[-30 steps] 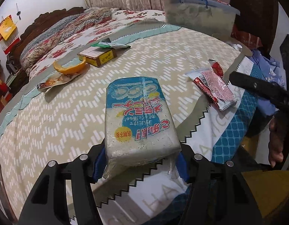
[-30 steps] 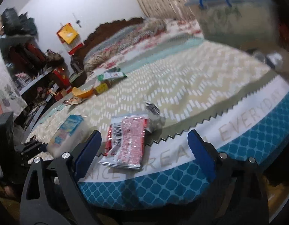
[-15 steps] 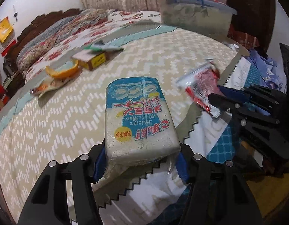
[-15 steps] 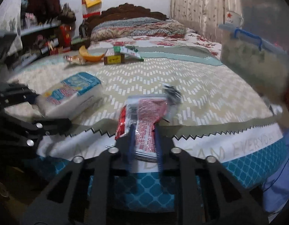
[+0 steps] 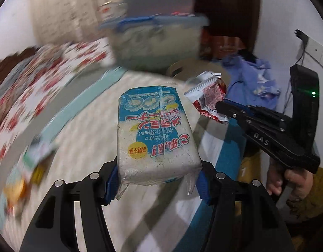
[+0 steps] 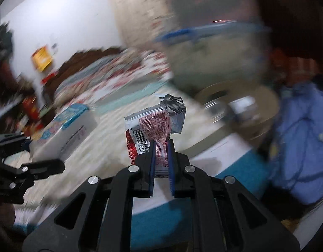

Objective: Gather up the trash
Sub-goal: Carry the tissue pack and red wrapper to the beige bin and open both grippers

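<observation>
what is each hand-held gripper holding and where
Left hand-held gripper: blue sponge pack, by its near end. Right hand-held gripper: red wrapper, by its lower end.

Bed (image 5: 81,147) with zigzag-patterned cover, blurred litter (image 5: 33,163) at its left edge

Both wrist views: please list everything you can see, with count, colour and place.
sponge pack: one, blue and white, clamped in the left gripper
snack wrapper: one, red and silver, pinched in the right gripper
storage box: one, clear with a blue lid, far end of the bed, blurred
bed cover: one, beige zigzag with a teal border, below both grippers
blue garment: one, heaped right of the bed
left gripper: black, blue pads
right gripper: black, blue pads
hand: one, on the right gripper's handle
</observation>
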